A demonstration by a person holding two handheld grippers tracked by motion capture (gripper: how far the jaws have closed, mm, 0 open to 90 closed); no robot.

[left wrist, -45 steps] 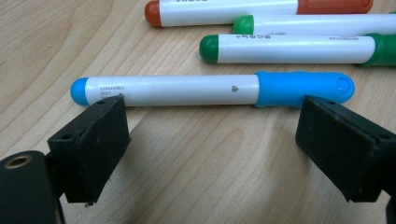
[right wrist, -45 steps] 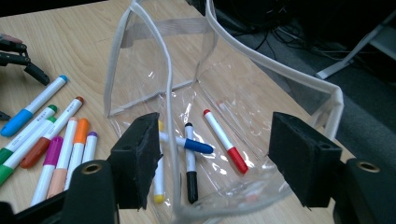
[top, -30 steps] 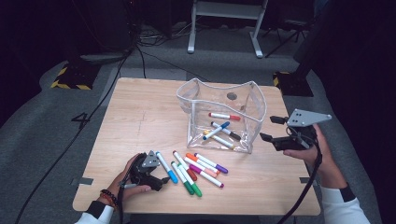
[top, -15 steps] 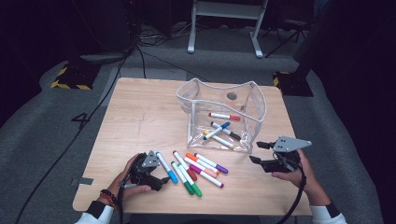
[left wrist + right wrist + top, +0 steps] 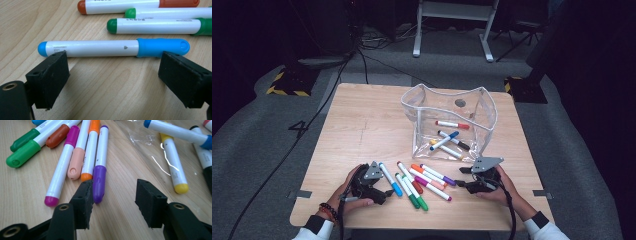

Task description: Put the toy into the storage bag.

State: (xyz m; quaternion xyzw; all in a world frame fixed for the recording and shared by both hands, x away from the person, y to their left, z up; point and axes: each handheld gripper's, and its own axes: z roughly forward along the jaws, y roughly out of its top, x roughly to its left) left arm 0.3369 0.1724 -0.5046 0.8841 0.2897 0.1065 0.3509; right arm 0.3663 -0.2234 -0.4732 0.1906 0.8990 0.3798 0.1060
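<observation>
Lying partly cut off in the right gripper view, several markers run past the frame's edges, and the printing on their barrels is too small to read; the clear pouch [image 5: 451,125] stands upright at the far side of the table [image 5: 362,125], holding a red-capped, a blue-capped, a yellow-capped and a black-capped marker on its floor; the purple marker [image 5: 100,162], white-barrelled with a purple cap, lies on the wood at the near edge of the loose row, its cap tip between the jaws of the right gripper [image 5: 113,202], which have just been closing and do not yet pinch it; the left gripper [image 5: 113,75] rests with jaws spread wide, just short of the blue marker [image 5: 112,48], gripping nothing.
</observation>
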